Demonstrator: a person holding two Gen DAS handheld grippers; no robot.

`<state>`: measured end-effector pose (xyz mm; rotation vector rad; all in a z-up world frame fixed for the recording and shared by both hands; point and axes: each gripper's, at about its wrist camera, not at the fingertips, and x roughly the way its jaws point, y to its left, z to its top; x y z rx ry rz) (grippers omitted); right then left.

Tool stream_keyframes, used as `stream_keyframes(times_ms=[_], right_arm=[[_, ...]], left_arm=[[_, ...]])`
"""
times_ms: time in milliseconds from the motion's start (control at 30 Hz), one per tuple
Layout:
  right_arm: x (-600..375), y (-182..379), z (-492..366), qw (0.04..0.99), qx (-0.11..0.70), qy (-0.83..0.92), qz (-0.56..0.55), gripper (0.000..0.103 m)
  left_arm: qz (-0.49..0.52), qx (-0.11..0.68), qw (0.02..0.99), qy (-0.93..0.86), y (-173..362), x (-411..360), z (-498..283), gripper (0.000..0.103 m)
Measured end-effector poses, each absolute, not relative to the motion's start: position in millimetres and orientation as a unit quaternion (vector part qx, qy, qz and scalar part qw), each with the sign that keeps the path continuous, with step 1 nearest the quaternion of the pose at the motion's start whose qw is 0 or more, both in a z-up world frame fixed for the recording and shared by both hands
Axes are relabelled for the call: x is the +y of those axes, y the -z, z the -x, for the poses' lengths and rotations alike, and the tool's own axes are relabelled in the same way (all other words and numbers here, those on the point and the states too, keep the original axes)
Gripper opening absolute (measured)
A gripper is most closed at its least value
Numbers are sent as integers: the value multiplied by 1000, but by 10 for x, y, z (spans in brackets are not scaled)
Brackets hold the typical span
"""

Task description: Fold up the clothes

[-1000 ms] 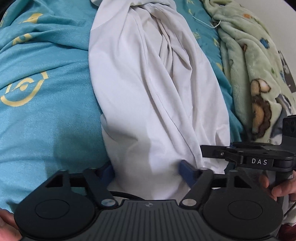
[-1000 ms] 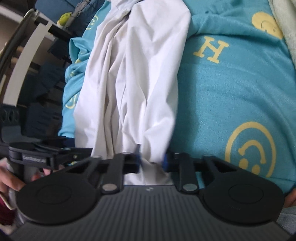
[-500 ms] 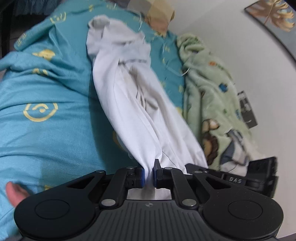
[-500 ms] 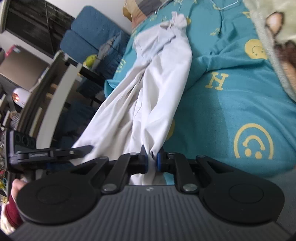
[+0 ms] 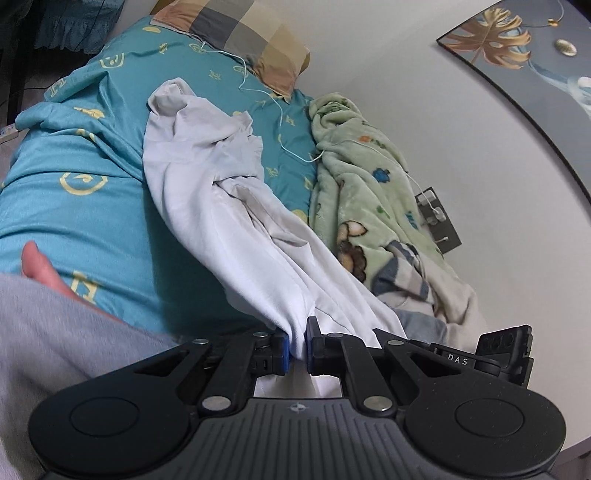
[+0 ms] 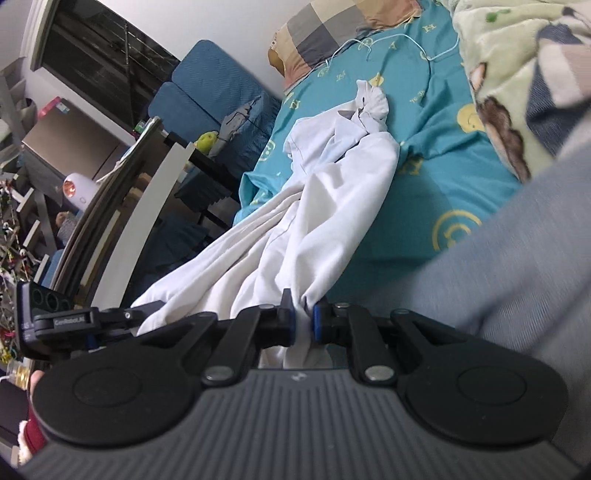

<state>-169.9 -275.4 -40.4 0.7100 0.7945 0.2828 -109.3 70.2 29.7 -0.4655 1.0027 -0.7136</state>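
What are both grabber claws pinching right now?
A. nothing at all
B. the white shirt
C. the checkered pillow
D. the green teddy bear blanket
B: the left gripper and the right gripper are each shut on bunched fabric of the white shirt, which trails from them onto the bed.

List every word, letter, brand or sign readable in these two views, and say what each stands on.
"DAS": white letters on the black right gripper's arm, seen from the left wrist.
"H": yellow letters printed on the teal bedsheet, among yellow smiley faces.
Grey label on the black left gripper's arm, seen from the right wrist: too blurred to read.
No other readable text.
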Motion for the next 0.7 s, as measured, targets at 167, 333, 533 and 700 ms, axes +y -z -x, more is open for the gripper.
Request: stream_keyframes(times_ms=[167, 333, 533, 700], right_arm=[[-2822, 322, 1487, 849, 371, -137, -350, 13], [-2932, 154, 868, 866, 356, -112, -333, 13], [-3104, 244, -165, 867, 357, -90, -336, 13], [-3251, 587, -997, 863, 372, -78, -333, 13]], left_arm=[[228, 445, 801, 329, -409, 696, 855, 9], [208, 424, 825, 311, -553, 501, 203, 9], [183, 410, 849, 278, -420, 181, -793, 10], [161, 411, 861, 251, 1, -29, -1624, 10]])
